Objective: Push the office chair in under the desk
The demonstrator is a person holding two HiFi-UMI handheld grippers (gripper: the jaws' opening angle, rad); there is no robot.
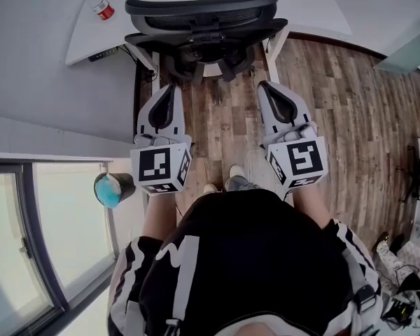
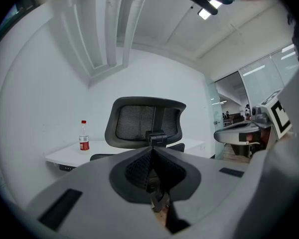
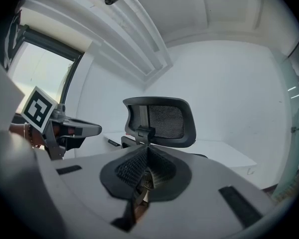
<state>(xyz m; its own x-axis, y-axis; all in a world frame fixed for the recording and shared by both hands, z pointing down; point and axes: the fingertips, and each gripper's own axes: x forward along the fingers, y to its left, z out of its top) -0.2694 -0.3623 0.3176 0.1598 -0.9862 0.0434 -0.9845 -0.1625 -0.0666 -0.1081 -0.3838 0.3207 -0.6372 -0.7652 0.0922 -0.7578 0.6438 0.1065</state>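
A black mesh-backed office chair stands against the white desk, its seat tucked beneath the desktop and its backrest facing me. My left gripper and my right gripper are held level side by side, a short way back from the chair and touching nothing. Both are shut with nothing between their jaws. In the right gripper view the chair's backrest sits dead ahead, with the left gripper beside it.
A clear bottle with a red cap stands on the desk's left part. A blue-topped bin sits by the window wall at left. Wood floor stretches to the right, with bags and cables at the far right.
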